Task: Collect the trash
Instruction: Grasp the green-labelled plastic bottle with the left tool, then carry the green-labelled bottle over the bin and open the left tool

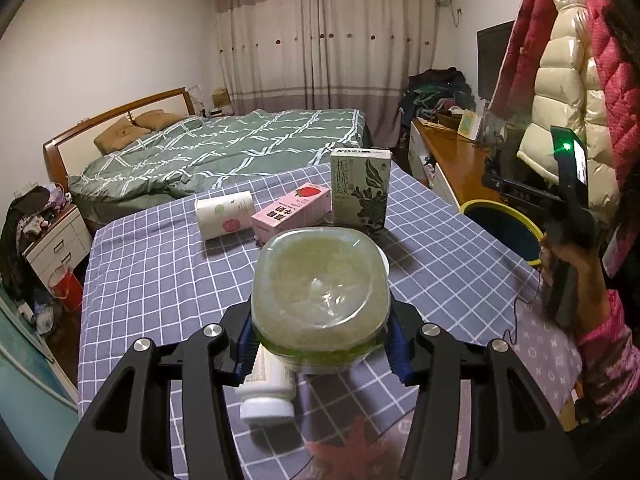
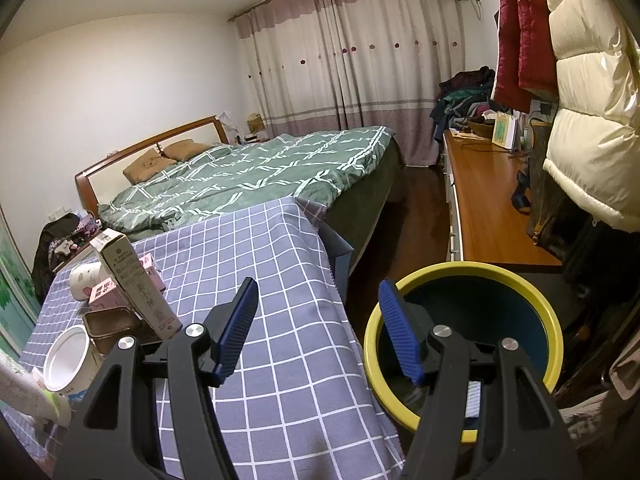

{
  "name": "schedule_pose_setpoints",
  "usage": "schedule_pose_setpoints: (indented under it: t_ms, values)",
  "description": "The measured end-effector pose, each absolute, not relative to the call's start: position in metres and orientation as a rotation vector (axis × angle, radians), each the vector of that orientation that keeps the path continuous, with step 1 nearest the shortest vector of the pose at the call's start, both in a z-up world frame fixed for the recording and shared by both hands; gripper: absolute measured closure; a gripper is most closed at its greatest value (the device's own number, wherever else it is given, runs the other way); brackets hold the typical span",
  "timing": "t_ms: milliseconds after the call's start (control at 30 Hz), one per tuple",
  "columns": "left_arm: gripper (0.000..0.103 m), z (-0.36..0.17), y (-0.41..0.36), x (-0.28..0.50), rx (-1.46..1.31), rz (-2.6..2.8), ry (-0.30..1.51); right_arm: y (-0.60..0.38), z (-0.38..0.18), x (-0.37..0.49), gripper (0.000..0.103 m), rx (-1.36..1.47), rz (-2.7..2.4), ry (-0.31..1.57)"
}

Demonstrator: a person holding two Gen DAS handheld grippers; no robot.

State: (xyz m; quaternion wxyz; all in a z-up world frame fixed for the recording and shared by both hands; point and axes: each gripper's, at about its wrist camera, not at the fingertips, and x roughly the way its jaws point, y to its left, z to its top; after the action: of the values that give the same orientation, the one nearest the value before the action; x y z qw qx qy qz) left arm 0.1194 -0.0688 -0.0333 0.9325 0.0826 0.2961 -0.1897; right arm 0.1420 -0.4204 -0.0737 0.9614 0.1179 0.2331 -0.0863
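A table draped in a blue-grey cloth with a white grid (image 1: 168, 280) fills the foreground of a bedroom. The left gripper (image 1: 320, 344) has its blue-padded jaws pinching a clear plastic bottle with a greenish label band (image 1: 320, 292), whose squarish base faces the camera above the cloth. Below it on the cloth lies a small white plastic bottle with a white cap (image 1: 267, 394).

Farther back on the table, a white cylindrical tube printed with green and pink apples (image 1: 225, 214) lies on its side, a pink strawberry-milk carton (image 1: 291, 211) lies just beside it, and a tall cream-and-green tea box (image 1: 360, 189) stands upright. From the right wrist view a white empty cup (image 2: 66, 359) and a dark rectangular tin (image 2: 112, 322) sit near that box.

The right gripper (image 2: 320, 328) is held with its jaws spread and nothing between them, over the table's right edge. Just beside that edge, on the dark wood floor, stands a round dark-blue bin with a yellow rim (image 2: 464, 344); a few items lie inside it.

Behind the table is a wooden-framed bed with a green checked duvet (image 1: 224, 148) and 2 tan pillows. Pink-and-cream curtains (image 1: 320, 44) cover the far wall, a long wooden sideboard (image 2: 492, 200) runs along the right, and puffy cream and red jackets (image 1: 568, 80) hang above it.
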Motion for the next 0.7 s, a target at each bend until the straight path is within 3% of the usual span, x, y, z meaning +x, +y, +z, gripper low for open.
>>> schedule_pose_setpoints:
  t_ms: [400, 700]
  values:
    - [0.052, -0.002, -0.082, 0.11, 0.154, -0.421, 0.597, -0.428, -0.072, 0.138, 0.043, 0.302, -0.113, 0.481]
    - [0.052, 0.028, -0.129, 0.116, 0.152, -0.564, 0.596, -0.462, -0.062, 0.082, 0.043, 0.326, -0.115, 0.49]
